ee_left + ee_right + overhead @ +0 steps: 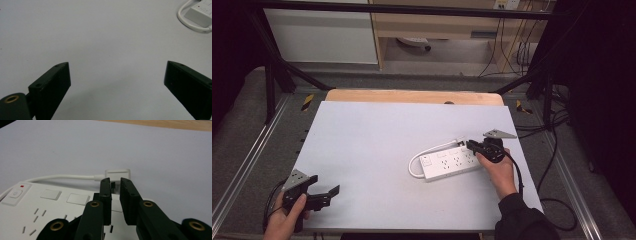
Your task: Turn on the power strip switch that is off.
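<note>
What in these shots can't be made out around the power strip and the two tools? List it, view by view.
- High view: the right tool hides the strip's right end; whether the plug is touched is too small to tell.
- Right gripper view: the jaws, almost together, cover part of the power strip; the plug lies beyond them, its prongs hidden.
- Left gripper view: the strip is cut off by the top right edge.

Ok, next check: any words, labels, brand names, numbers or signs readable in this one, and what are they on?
No readable words, brand names or numbers.
Power symbol, a circle with a short stroke: on the switch button at the end of the white power strip.
Small red mark beside that button: no lettering.
Yellow-and-black hazard strip by the table's far left corner: stripes, no text.
</note>
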